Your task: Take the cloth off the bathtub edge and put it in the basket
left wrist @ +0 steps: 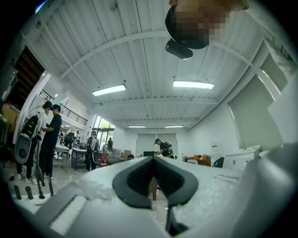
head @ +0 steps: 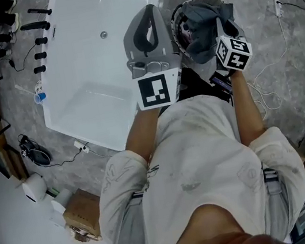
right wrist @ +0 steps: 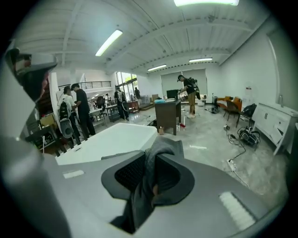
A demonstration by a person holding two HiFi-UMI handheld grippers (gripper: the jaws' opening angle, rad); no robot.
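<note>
The grey cloth (head: 203, 20) hangs bunched over the dark round basket (head: 177, 33), which stands on the floor just right of the white bathtub (head: 96, 70). My right gripper (head: 221, 21) is shut on the cloth; in the right gripper view the cloth (right wrist: 148, 183) is pinched between the black pads and droops below them, with the bathtub (right wrist: 111, 139) beyond. My left gripper (head: 148, 11) is held over the tub's right edge beside the basket. Its jaws (left wrist: 153, 162) are shut with nothing between them.
Black tap handles (head: 38, 39) line the tub's left side, with a blue cup (head: 40, 97) below them. Cables and a power strip (head: 278, 7) lie on the grey floor at right. A cardboard box (head: 82, 214) sits at lower left. Several people (right wrist: 77, 114) stand farther back in the room.
</note>
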